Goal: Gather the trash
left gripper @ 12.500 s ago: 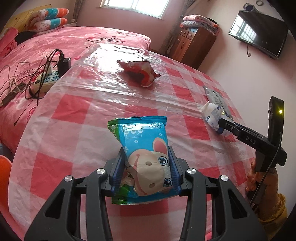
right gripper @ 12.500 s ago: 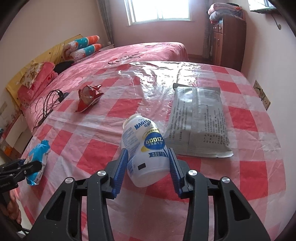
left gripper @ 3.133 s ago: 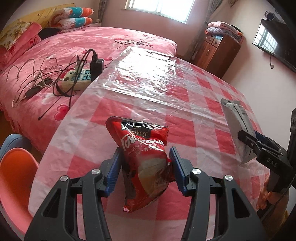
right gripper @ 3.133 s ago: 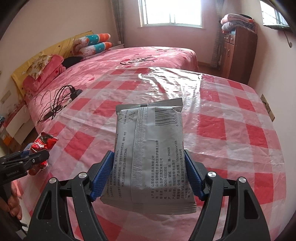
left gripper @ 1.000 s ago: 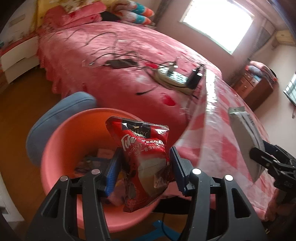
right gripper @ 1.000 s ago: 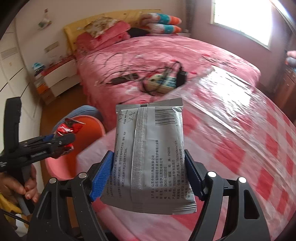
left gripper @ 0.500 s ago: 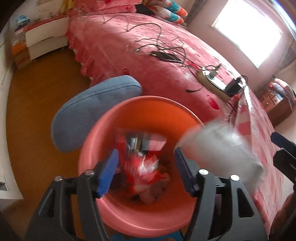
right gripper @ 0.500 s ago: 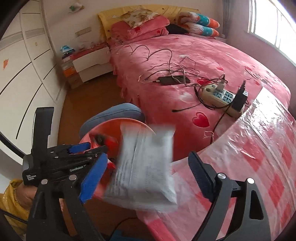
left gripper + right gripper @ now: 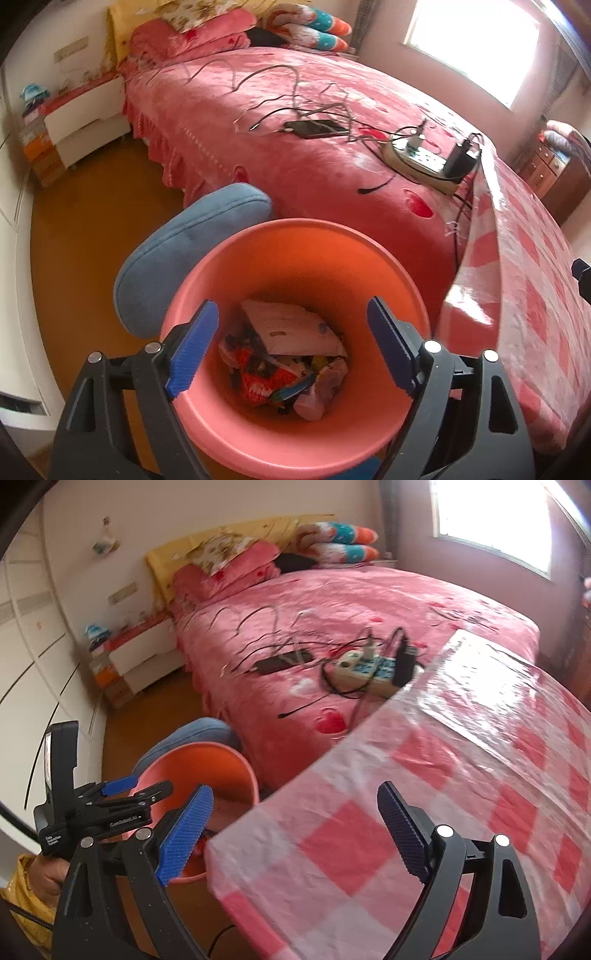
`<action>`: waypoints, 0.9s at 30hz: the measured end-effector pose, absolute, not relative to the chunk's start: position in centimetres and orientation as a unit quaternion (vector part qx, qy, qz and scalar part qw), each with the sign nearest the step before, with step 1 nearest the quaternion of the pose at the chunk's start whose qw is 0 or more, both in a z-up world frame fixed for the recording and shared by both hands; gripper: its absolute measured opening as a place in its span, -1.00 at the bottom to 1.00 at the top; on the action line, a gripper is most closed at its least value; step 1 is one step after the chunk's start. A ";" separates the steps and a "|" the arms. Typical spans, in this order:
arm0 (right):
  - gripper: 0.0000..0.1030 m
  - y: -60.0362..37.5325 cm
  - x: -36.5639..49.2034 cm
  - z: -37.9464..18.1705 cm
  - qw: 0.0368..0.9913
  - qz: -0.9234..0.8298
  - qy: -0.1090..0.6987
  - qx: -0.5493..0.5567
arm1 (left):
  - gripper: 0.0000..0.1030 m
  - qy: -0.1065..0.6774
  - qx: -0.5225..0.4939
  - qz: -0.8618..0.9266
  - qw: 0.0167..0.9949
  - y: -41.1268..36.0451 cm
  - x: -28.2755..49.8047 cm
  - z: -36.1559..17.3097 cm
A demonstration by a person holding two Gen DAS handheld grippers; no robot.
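trash (image 9: 284, 362) heaped, crumpled, in orange bin (image 9: 295, 254)

Smooth plastic bin (image 9: 303, 240), glossy table film (image 9: 480, 686), seemingly cloth bedspread (image 9: 295, 177)

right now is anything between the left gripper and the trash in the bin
Nothing visible. The open left gripper hangs directly above the round pink plastic bin, and the pile of wrappers at its bottom is in plain view.

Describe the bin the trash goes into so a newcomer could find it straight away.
Start at the big pink bed. At its foot, beside the checked tablecloth, stands a round salmon-pink bucket on the floor holding wrappers. A blue cushion leans against it; nothing else there is open-topped.
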State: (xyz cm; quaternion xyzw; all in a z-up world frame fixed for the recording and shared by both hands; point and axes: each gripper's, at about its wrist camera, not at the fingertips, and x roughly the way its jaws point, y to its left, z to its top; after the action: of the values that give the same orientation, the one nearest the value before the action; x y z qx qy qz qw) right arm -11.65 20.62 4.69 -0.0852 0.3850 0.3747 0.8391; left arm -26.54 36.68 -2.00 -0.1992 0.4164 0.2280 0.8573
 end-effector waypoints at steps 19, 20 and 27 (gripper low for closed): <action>0.74 9.9 -10.7 6.2 0.890 0.293 0.348 -0.021 | 0.79 0.369 -0.129 0.151 0.908 28.1 -21.5 3.9; 0.74 9.5 -10.7 6.2 0.892 0.290 0.347 -0.017 | 0.80 0.368 -0.127 0.148 0.909 27.7 -21.3 4.1; 0.74 5.8 -10.8 6.4 0.908 0.256 0.333 -0.006 | 0.83 0.362 -0.112 0.125 0.917 24.5 -20.1 5.5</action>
State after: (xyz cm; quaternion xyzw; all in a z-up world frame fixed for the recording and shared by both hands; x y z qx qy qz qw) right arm -10.81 5.79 6.35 -0.0056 0.3330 0.2559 0.9075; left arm -20.10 24.48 5.48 -0.1121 0.3619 0.1249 0.9170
